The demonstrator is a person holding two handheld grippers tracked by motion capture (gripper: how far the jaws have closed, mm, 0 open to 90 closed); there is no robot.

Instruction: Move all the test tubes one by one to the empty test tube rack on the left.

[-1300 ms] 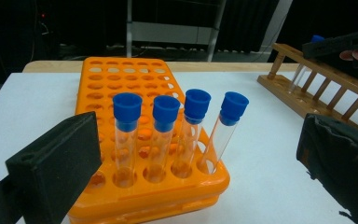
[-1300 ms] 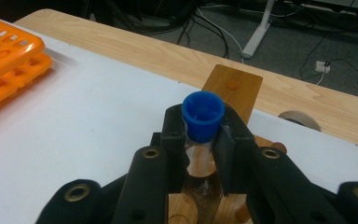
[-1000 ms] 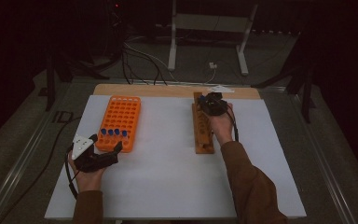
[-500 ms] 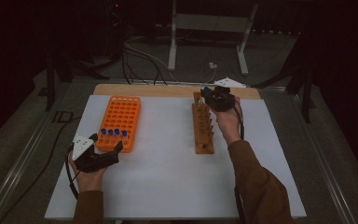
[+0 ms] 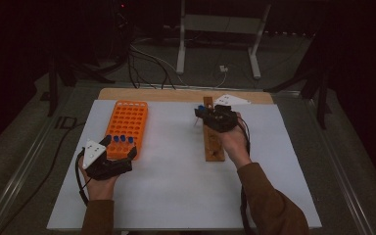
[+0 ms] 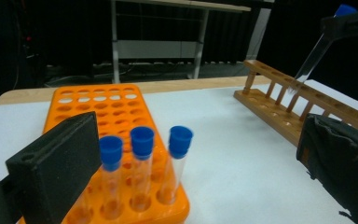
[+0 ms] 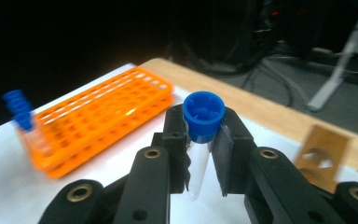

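My right gripper (image 7: 203, 135) is shut on a clear test tube with a blue cap (image 7: 203, 116), gripped just under the cap. In the high view this right gripper (image 5: 201, 116) hovers over the far part of the wooden rack (image 5: 213, 147), jaws pointing left. The left gripper view shows that held tube (image 6: 311, 58) slanting above the wooden rack (image 6: 284, 109). My left gripper (image 6: 196, 140) stands open at the near end of the orange rack (image 6: 98, 105). Three blue-capped tubes (image 6: 142, 161) stand in that rack between its jaws, untouched. From above, the left gripper (image 5: 120, 149) reaches the orange rack (image 5: 127, 117).
A white sheet (image 5: 176, 186) covers the table, with a strip of bare wood (image 5: 152, 94) at the far edge. Metal rails run along both sides. A white stand (image 5: 215, 29) and cables (image 5: 147, 58) lie on the floor beyond.
My right gripper has moved left and a little nearer over the wooden rack, with the tube in it. The left gripper has stayed by the orange rack.
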